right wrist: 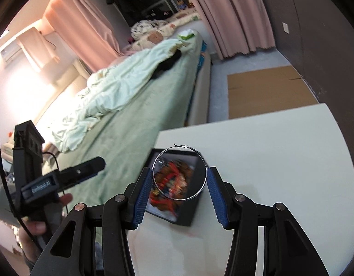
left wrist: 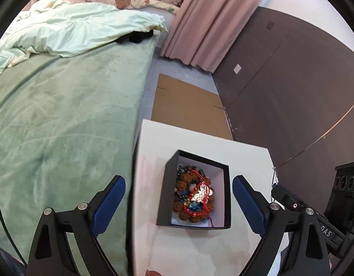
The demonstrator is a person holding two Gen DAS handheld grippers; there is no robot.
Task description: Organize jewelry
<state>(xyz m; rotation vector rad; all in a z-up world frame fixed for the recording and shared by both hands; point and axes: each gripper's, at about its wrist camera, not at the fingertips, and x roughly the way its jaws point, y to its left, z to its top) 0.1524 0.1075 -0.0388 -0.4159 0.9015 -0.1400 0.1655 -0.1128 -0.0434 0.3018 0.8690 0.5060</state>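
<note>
A black open box [left wrist: 166,184] sits on the white table [left wrist: 241,158] and holds a heap of bead bracelets with red cord [left wrist: 194,197]. My left gripper [left wrist: 179,197] is open and empty, its fingers either side of the box, above it. In the right wrist view my right gripper [right wrist: 179,185] is shut on a thin silver hoop bangle [right wrist: 205,179], held between the blue pads above the box [right wrist: 197,211]. The beads [right wrist: 172,181] look blurred through the hoop. The right gripper [left wrist: 289,203] shows at the right of the left wrist view, with the bangle's edge [left wrist: 274,177].
A bed with a green sheet [left wrist: 62,126] and pale duvet [left wrist: 73,30] lies left of the table. Flat cardboard [left wrist: 188,105] lies on the floor beyond the table. A dark wall panel [left wrist: 280,92] stands to the right, pink curtains [left wrist: 206,18] behind. The left gripper [right wrist: 62,177] shows at left.
</note>
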